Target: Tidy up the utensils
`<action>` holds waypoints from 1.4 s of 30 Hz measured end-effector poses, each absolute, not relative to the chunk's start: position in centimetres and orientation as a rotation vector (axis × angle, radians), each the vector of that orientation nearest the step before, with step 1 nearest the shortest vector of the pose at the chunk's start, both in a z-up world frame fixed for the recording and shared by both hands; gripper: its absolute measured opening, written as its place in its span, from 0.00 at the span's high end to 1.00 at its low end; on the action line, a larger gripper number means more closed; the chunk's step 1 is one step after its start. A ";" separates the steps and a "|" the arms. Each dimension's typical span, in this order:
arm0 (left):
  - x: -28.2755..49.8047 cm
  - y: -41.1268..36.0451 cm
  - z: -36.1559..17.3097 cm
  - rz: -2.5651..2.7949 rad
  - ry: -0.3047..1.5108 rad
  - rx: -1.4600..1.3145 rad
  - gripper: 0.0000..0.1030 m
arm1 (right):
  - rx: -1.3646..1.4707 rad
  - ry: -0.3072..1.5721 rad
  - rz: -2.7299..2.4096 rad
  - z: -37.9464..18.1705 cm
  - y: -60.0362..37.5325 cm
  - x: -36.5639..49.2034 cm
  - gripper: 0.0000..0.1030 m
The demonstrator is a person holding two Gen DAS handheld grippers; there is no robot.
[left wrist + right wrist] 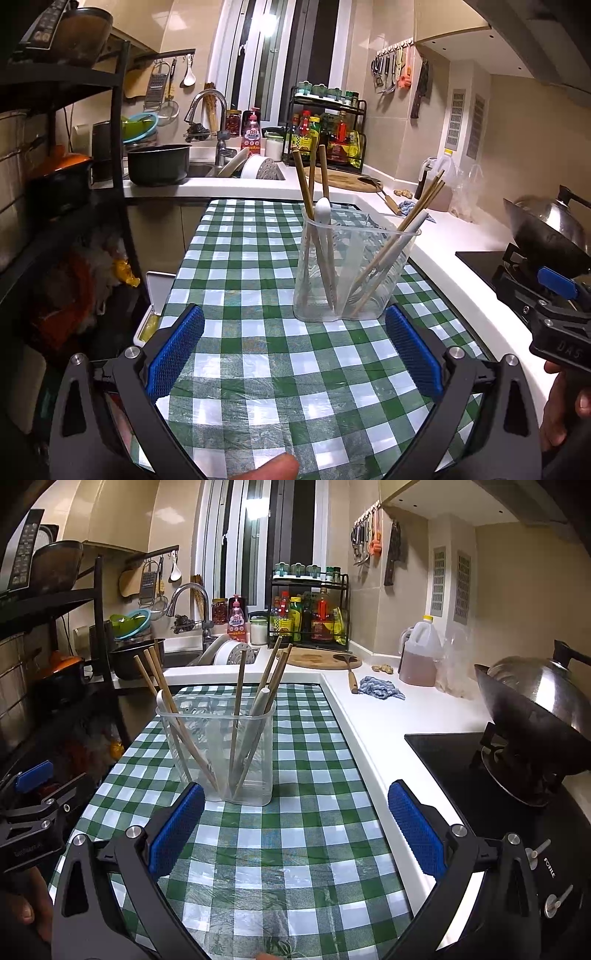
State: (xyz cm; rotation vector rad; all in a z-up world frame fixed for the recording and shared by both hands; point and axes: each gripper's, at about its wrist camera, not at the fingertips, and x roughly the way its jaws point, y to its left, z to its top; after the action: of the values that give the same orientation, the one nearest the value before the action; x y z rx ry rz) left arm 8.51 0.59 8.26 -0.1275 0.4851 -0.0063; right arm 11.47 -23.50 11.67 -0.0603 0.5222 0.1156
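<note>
A clear plastic utensil holder (354,273) stands on the green checked tablecloth (258,354), and it shows in the right wrist view (221,753) too. It holds several wooden chopsticks (304,184) and two white spoons (322,211), split between its two sides. My left gripper (295,350) is open and empty, just short of the holder. My right gripper (295,830) is open and empty, to the right of the holder and a little nearer than it. Each gripper shows at the edge of the other's view.
A white counter (388,731) runs along the right with a wok (532,716) on the stove, an oil jug (421,653), a blue cloth (380,688) and a cutting board (314,659). A sink (199,170) and a black shelf rack (55,147) lie left.
</note>
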 end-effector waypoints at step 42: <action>8.0 0.2 8.6 -0.025 0.450 -0.103 0.07 | -0.066 0.529 0.116 11.1 -23.2 11.5 0.05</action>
State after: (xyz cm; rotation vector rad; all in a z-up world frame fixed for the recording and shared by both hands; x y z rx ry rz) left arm 8.01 0.16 8.57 -0.1025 0.4501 -0.0246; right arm 11.46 -23.25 11.10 -0.0658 0.5287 0.1159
